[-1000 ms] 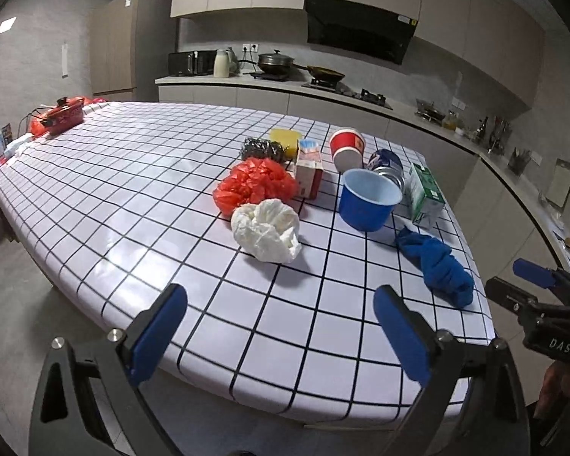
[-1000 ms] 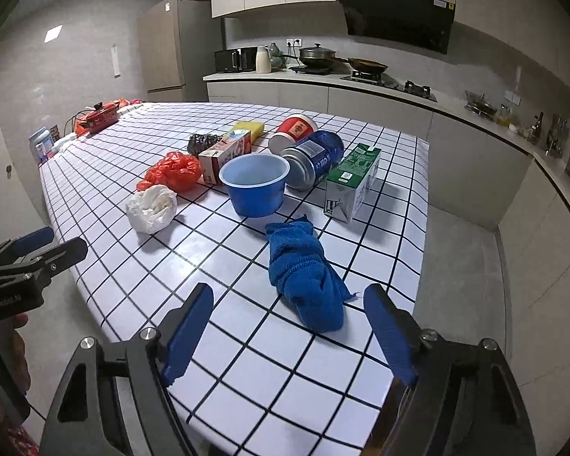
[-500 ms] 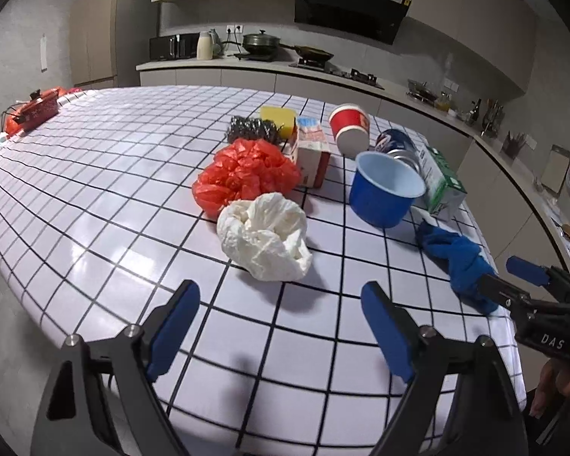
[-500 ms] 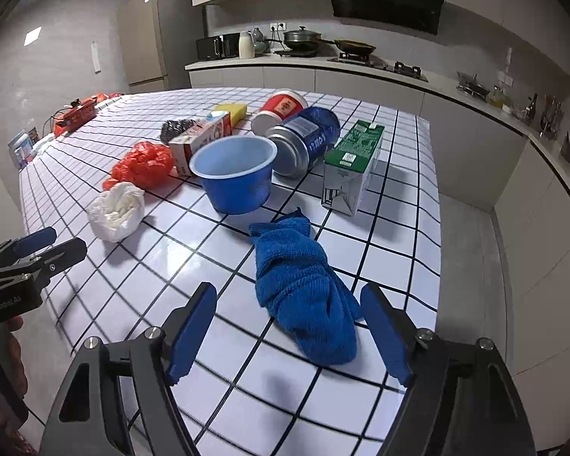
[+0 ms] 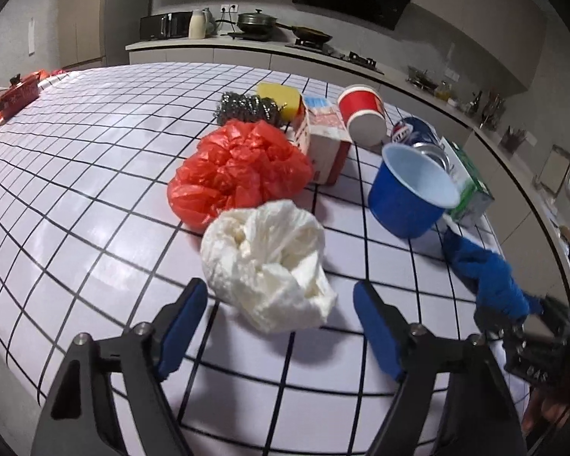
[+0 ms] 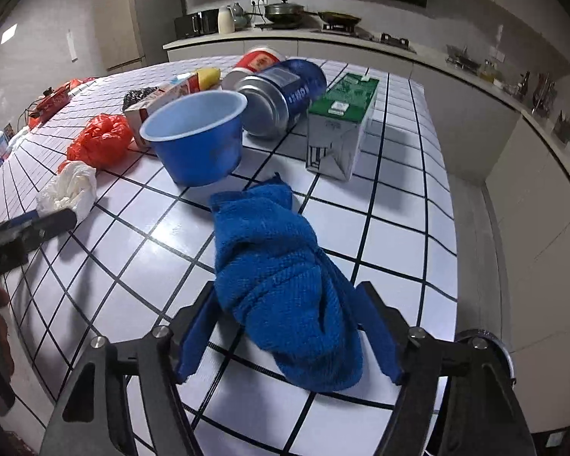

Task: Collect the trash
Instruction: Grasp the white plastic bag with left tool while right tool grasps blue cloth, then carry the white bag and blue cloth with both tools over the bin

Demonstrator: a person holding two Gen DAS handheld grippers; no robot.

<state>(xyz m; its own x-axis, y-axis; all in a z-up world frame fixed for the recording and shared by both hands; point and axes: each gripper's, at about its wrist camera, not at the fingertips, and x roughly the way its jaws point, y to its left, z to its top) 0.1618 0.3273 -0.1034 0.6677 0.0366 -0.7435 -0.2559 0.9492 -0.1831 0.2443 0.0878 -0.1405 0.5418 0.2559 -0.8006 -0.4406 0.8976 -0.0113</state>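
A crumpled white plastic bag (image 5: 266, 266) lies on the tiled table (image 5: 95, 197). My left gripper (image 5: 279, 288) is low over it, jaws closing, with the near end of the bag between the blue fingertips and gaps on both sides. A bunched blue cloth (image 6: 285, 285) lies near the table's right edge. My right gripper (image 6: 287, 290) straddles it, jaws closing, pads close beside the cloth without squeezing it. The left wrist view shows the blue cloth (image 5: 490, 273) and the right gripper (image 5: 532, 334) blurred at the right. The left gripper (image 6: 26, 224) shows at the left of the right wrist view.
Behind the white bag lie a red plastic bag (image 5: 239, 171), a steel scourer (image 5: 247, 108), a yellow sponge (image 5: 281, 97), a small carton (image 5: 323, 140) and a red paper cup (image 5: 363, 114). A blue bowl (image 6: 197, 140), a blue can (image 6: 281, 98) on its side and a green carton (image 6: 342, 125) stand beyond the cloth.
Both grippers have come forward and down. The left one has reached the white bag, the right one the blue cloth, and both pairs of jaws have narrowed.
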